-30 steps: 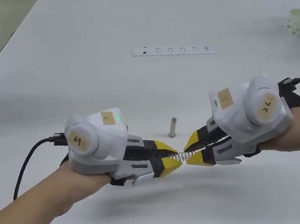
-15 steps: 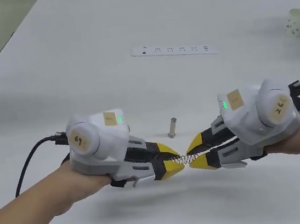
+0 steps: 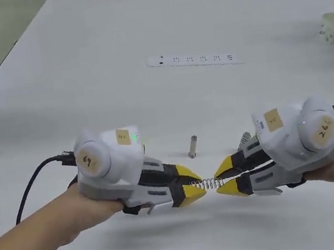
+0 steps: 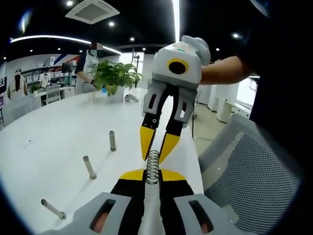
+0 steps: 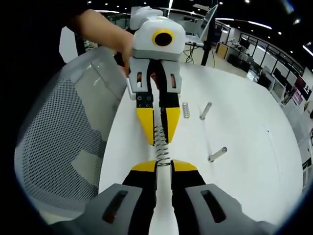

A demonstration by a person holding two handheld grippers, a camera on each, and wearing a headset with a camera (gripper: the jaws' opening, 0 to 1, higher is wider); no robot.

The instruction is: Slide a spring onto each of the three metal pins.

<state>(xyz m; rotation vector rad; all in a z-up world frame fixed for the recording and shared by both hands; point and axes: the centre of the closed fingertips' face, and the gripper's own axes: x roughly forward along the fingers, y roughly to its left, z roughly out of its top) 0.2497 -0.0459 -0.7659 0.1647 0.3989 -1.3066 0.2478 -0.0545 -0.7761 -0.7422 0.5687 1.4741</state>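
Working over the white table (image 3: 87,80), both grippers meet tip to tip, low above it, on the person's side of the pins.

Left gripper (image 3: 190,186): jaws drawn in close, pinching one end of the spring (image 3: 208,184). Right gripper (image 3: 224,179): jaws angled into a narrow V whose tips close on the other end. The spring hangs level between the two, clear of the table and touching nothing else.

Judgement on why: a coil this small is hard to aim when it is gripped across its length. Holding it by both ends lets one gripper re-seat its grip so that an open end sticks out free, ready to go over a pin top. Reads as a re-grip or hand-over, not a placement.

Pins, from the left gripper view: the loaded pin (image 4: 112,140) already wears a coil. The middle pin (image 4: 89,167) and end pin (image 4: 53,209) are bare and spaced apart along the row. So one of three is done, and the held spring would be the second.

The next move calls for one gripper to let go, then for the coil's bore to be lined up with a bare pin. The risk is the spring flicking away on release if it is under stretch — whether it is stretched I cannot tell.
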